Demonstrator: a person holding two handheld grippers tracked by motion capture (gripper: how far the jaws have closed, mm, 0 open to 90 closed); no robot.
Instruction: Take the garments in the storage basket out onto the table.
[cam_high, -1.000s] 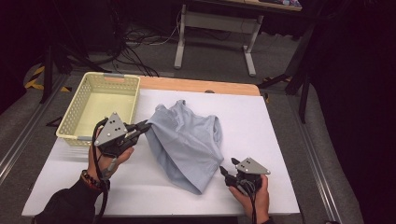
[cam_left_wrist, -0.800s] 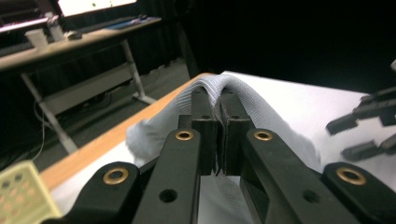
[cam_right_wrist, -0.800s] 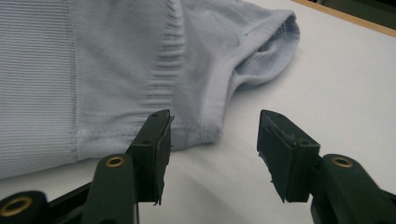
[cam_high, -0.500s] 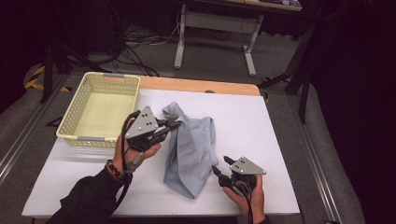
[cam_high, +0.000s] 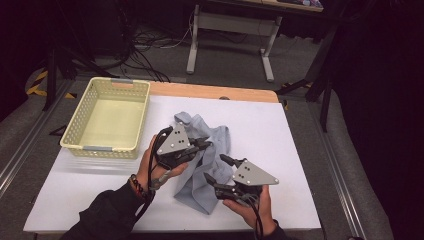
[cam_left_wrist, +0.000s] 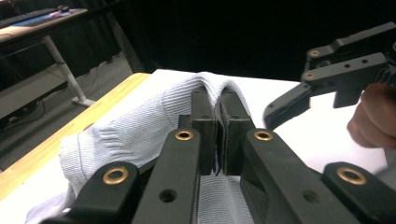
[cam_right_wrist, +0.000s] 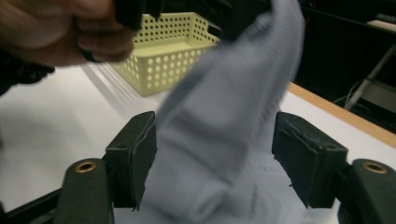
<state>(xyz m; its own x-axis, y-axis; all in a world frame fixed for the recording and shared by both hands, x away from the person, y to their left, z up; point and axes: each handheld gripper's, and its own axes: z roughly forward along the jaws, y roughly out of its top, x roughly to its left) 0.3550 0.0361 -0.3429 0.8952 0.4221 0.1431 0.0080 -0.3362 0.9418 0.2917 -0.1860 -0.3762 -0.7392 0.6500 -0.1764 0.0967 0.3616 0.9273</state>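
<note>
A pale grey-blue knit cloth (cam_high: 198, 189) lies bunched in the middle of the white table (cam_high: 285, 145). My left gripper (cam_high: 206, 145) is shut on a raised fold of it; in the left gripper view the cloth (cam_left_wrist: 140, 135) drapes over the closed jaws of the left gripper (cam_left_wrist: 217, 119). My right gripper (cam_high: 214, 169) hovers just right of the cloth's lower part. Its jaws have just been opening. In the right gripper view the cloth (cam_right_wrist: 233, 107) hangs loose between the wide-apart pads of the right gripper (cam_right_wrist: 215, 156), which do not press on it.
A pale yellow perforated basket (cam_high: 99, 148) stands empty at the table's left side, also seen as the basket (cam_right_wrist: 163, 51) behind the cloth. A wooden strip (cam_high: 210, 91) runs along the far edge. Bare white tabletop lies to the right.
My left gripper has carried its fold of cloth to the right, bunching the cloth narrower. My right gripper has lifted off the table and its jaws have spread wider.
</note>
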